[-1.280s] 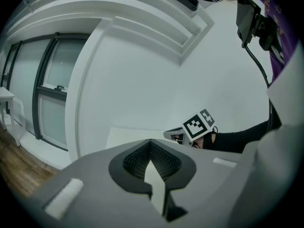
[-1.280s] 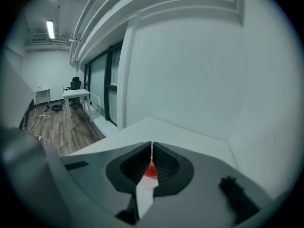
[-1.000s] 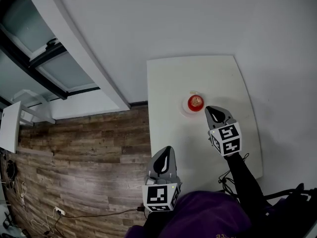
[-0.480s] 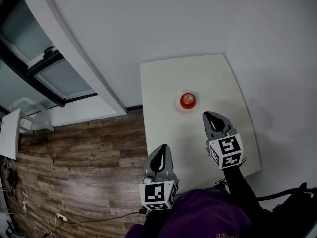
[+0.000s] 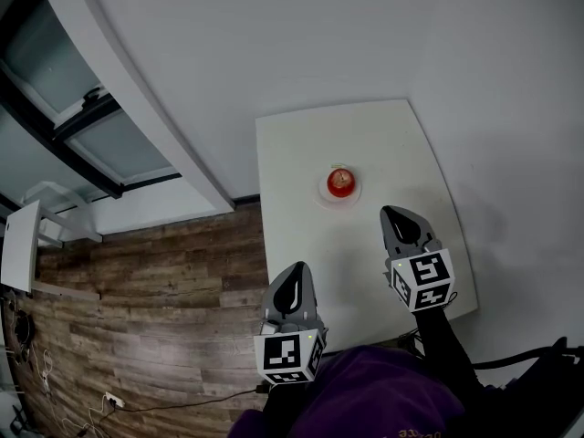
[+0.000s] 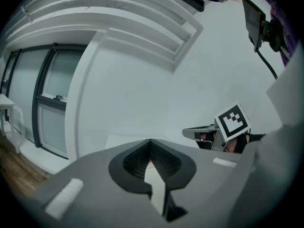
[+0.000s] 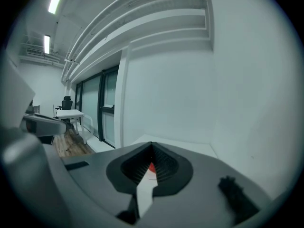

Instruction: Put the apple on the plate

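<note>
A red apple (image 5: 339,181) sits on a small white plate (image 5: 339,197) in the middle of the white table (image 5: 383,144). My right gripper (image 5: 400,217) hovers over the table, nearer me than the plate and a little to its right, shut and empty. In the right gripper view the apple (image 7: 151,167) shows as a red spot through the hollow behind the shut jaws (image 7: 152,145). My left gripper (image 5: 293,281) hangs at the table's near left edge, also shut with nothing in it (image 6: 151,141). The right gripper (image 6: 202,133) shows in the left gripper view.
The table stands against a white wall (image 5: 365,35). Wooden floor (image 5: 155,290) lies to its left, with a dark-framed window (image 5: 82,117), a small white desk (image 5: 18,235) and cables (image 5: 55,372) further left.
My right gripper has drawn back from the plate toward me, leaving the apple on it. The left gripper has barely moved.
</note>
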